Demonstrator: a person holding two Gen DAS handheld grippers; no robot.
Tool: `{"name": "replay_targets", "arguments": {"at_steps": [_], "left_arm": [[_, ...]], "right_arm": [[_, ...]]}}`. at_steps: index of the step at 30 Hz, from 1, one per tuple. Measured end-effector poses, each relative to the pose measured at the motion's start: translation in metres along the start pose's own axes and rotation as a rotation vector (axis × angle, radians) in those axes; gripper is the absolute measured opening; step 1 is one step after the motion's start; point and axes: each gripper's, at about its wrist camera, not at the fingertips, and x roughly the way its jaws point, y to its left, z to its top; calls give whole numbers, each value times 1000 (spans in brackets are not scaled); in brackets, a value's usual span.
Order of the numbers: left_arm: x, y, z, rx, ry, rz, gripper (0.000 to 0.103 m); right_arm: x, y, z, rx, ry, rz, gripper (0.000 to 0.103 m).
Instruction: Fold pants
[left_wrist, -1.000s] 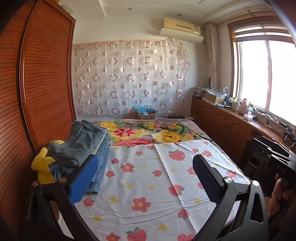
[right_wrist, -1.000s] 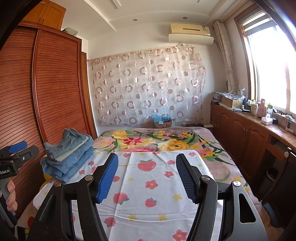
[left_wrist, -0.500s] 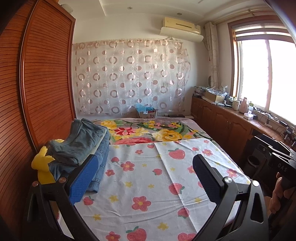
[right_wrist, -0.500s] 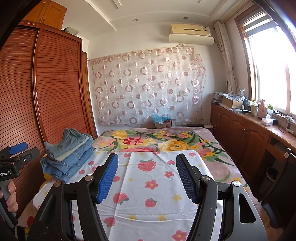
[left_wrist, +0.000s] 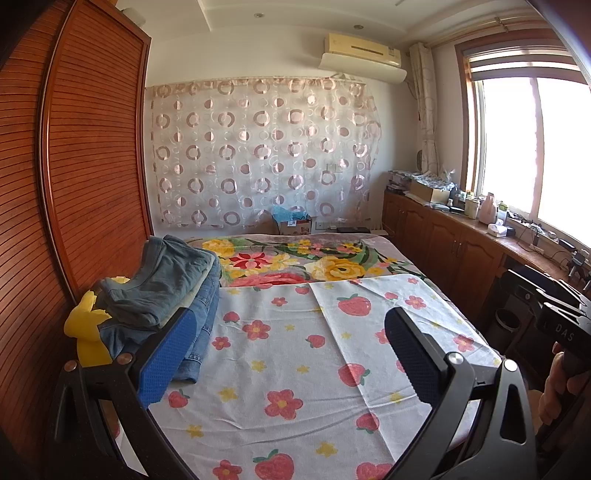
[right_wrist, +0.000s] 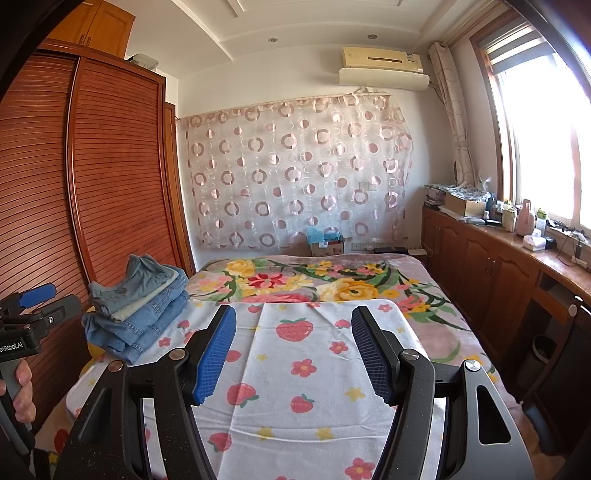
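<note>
Pants: a stack of folded jeans (left_wrist: 173, 295) sat at the left edge of both views, piled on the bed beside the wardrobe (left_wrist: 92, 147).
Work area: the strawberry sheet (left_wrist: 295, 350) lay bare, no pants spread on it.
Left gripper (left_wrist: 291, 354): jaws spread wide, nothing between them.
Right gripper (right_wrist: 293, 354): jaws spread too, empty, over the sheet.
Progress: either nothing was started or the pile was finished; hard to call.
Left to do: none visible, unless a pair came off the stack.
</note>
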Motion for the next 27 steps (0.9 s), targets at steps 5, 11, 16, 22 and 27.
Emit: {"name": "replay_targets", "arguments": {"at_steps": [5,11,16,22,27], "left_arm": [[0,0,0,-1,0,-1,102],[0,0,0,0,1,-1,102],[0,0,0,0,0,0,102],[0,0,1,0,0,0,102],[0,0,0,-1,-1,-1,102]], "right_arm": [[0,-3,0,-1,0,4,67],[2,-3,0,-5,0,8,67],[3,-3,0,-6,1,9,67],[3,-2,-1,-8,2,9,67],[2,-2,-2,-8,2,10,67]]}}
